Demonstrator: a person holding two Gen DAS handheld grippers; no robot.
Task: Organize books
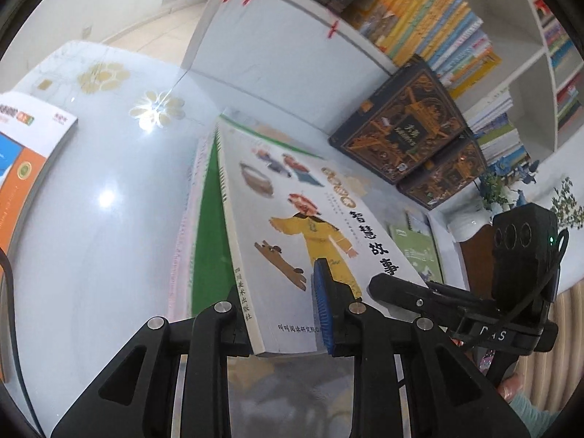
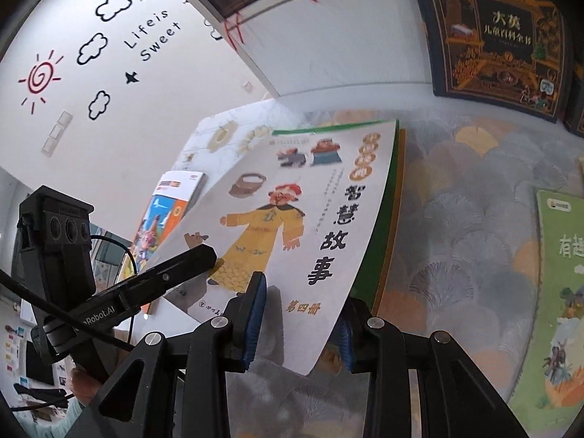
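Note:
A stack of thin books (image 1: 292, 219) hangs tilted over the glossy table (image 1: 109, 219). Its top cover is white, with a yellow-robed figure and black characters; green and pink covers show beneath. My left gripper (image 1: 281, 321) is shut on the stack's near spine corner, one blue pad (image 1: 323, 306) pressing the cover and the other finger hidden under the books. In the right wrist view the same stack (image 2: 310, 200) sits between the blue pads of my right gripper (image 2: 299, 328), shut on the opposite near corner. Each gripper shows in the other's view: the right (image 1: 419, 295), the left (image 2: 175, 273).
Two dark ornate boxed books (image 1: 401, 124) lean against a white bookcase (image 1: 273, 43) filled with colourful spines (image 1: 430, 18). A green book (image 2: 562, 292) lies on the table at the right. An orange and blue book (image 1: 25, 168) lies at the left. A plant (image 1: 503, 182) stands far right.

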